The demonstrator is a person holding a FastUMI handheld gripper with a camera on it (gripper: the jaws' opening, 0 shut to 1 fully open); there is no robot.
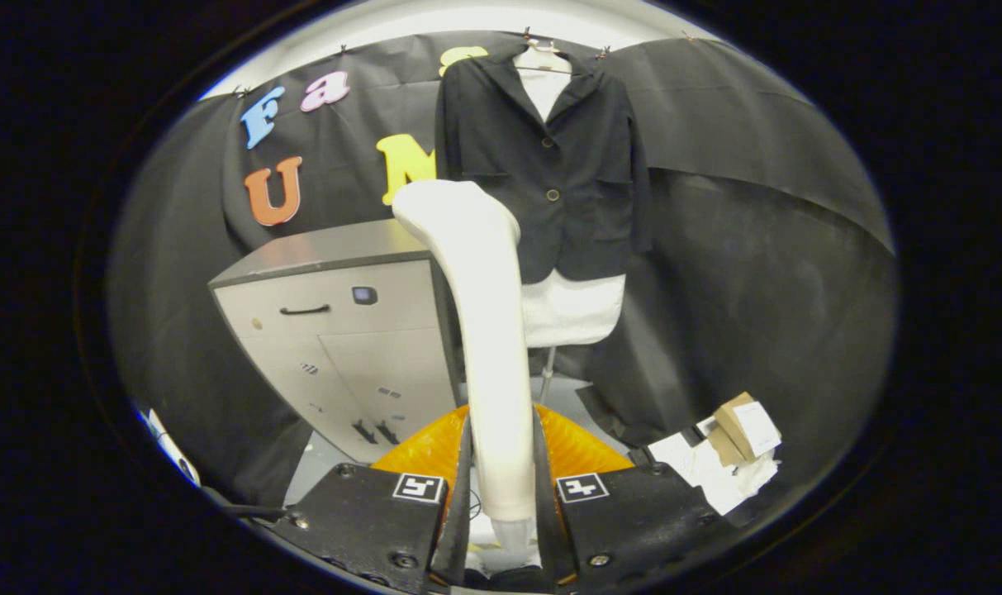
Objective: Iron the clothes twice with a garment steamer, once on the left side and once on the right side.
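Observation:
My gripper (501, 463) is shut on the handle of a white garment steamer (484, 322), which stands upright between the fingers with its head at the top, leaning toward the left. Beyond it, a dark buttoned jacket (575, 173) hangs on a white mannequin torso (571, 310) against the black cloth wall. The steamer head sits in front of the jacket's lower left part, but I cannot tell whether it touches the cloth.
A grey metal cabinet (335, 330) with a drawer and doors stands to the left of the steamer. The mannequin's thin pole (546, 376) reaches the floor. A small cardboard box and white papers (736, 446) lie on the floor to the right.

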